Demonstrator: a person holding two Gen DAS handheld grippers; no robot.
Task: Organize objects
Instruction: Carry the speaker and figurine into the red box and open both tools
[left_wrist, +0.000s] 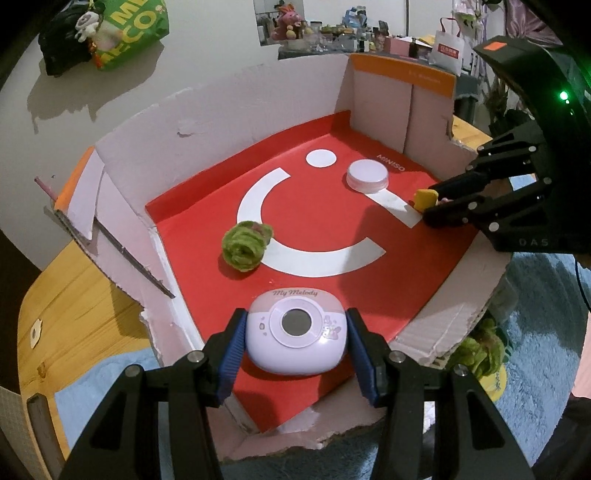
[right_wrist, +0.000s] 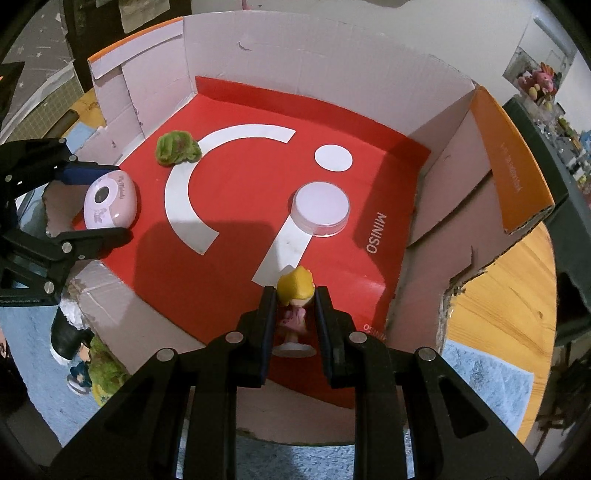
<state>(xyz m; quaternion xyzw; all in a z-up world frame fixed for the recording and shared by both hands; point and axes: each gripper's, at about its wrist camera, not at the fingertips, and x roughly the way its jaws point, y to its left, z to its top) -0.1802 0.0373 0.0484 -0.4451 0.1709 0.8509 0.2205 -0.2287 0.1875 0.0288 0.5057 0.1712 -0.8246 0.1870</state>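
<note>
The left claw (left_wrist: 295, 334) is seen spread wide around the pale My Melody case (left_wrist: 297, 330), which lies on the red floor of the cardboard box (left_wrist: 236, 110) (a narrow gap shows at each pad). The right claw (right_wrist: 295, 317) is closed narrowly on a blonde figurine (right_wrist: 295, 295) near the box's edge. A green fuzzy ball (left_wrist: 246, 245) and a round white container (left_wrist: 367, 175) are seen farther in.

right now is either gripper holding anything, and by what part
The left gripper straddles the pink case by its two sides; contact is unclear. The right gripper flanks the blonde doll at its body, small gaps showing.
</note>
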